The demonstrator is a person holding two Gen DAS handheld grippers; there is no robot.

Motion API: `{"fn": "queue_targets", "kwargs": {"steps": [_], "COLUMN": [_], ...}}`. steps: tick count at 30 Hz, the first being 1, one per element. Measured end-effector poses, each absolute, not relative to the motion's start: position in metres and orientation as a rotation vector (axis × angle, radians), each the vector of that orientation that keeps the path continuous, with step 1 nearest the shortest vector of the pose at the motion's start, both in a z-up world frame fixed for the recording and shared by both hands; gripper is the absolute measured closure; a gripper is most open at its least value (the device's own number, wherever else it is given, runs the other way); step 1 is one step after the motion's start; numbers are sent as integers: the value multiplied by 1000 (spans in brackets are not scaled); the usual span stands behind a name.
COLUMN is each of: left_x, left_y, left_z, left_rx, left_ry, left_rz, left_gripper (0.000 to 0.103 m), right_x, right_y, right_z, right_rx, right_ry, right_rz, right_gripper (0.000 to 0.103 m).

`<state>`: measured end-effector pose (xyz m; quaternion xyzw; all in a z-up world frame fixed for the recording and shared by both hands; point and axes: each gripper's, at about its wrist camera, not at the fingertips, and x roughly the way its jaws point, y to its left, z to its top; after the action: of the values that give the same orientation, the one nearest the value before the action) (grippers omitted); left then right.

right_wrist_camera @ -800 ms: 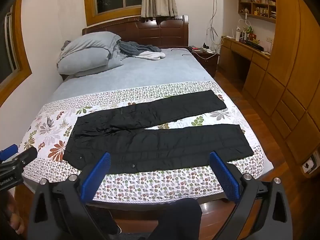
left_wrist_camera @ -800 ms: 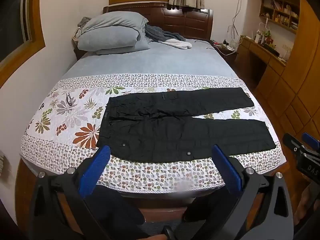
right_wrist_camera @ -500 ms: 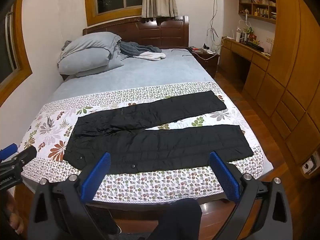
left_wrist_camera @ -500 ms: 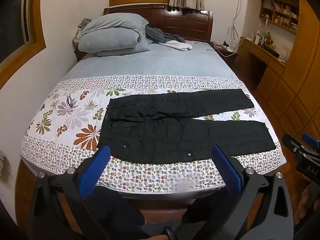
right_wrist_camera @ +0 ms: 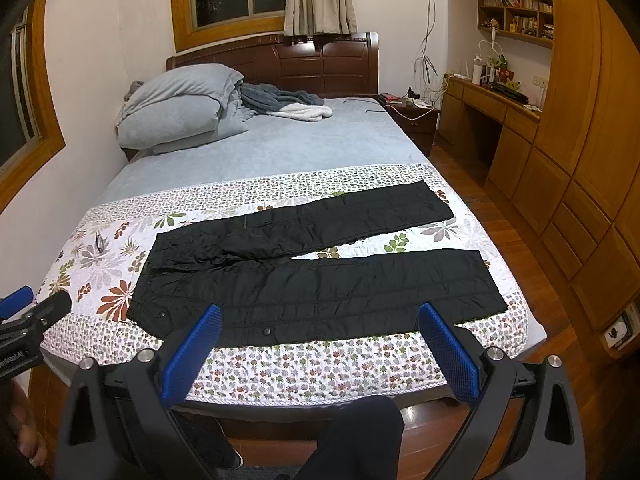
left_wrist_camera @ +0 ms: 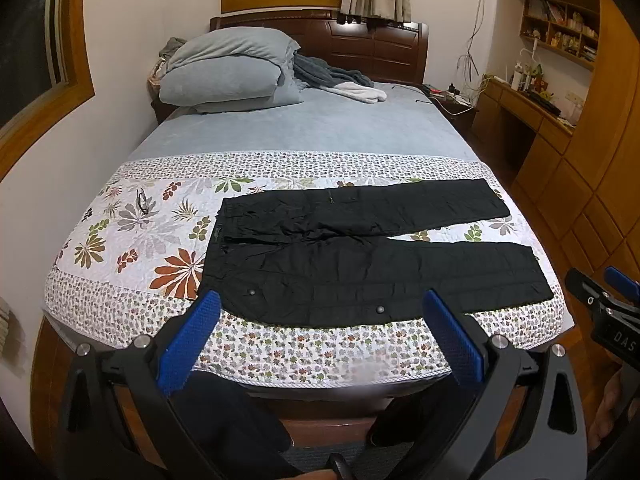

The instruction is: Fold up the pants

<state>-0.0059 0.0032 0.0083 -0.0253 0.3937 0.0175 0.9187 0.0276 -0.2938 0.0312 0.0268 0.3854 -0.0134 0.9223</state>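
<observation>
Black pants lie flat on the floral quilt at the foot of the bed, waistband to the left, both legs spread apart and pointing right. They also show in the right wrist view. My left gripper is open and empty, held in front of the bed's near edge, short of the pants. My right gripper is open and empty too, at the same near edge. Each gripper shows at the side of the other's view: the right one, the left one.
Grey pillows and a heap of blankets lie at the headboard end. A pair of glasses rests on the quilt's left part. Wooden desk and cabinets line the right wall. A white wall runs along the bed's left side.
Both views have shifted only slightly; the pants appear a little lower in the left wrist view. Both grippers stay open.
</observation>
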Motion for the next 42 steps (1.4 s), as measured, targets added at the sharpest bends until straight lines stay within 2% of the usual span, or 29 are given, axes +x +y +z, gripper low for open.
{"fn": "queue_targets", "kwargs": {"steps": [42], "left_x": [-9], "left_y": [8], "left_z": [9], "left_rx": [-47], "left_ry": [789], "left_rz": [52], "left_gripper": [3], "right_x": [30], "right_y": [-294], "right_z": [29], "right_rx": [51], "right_ry": [796], "right_rz": [-14], "right_gripper": [3]}}
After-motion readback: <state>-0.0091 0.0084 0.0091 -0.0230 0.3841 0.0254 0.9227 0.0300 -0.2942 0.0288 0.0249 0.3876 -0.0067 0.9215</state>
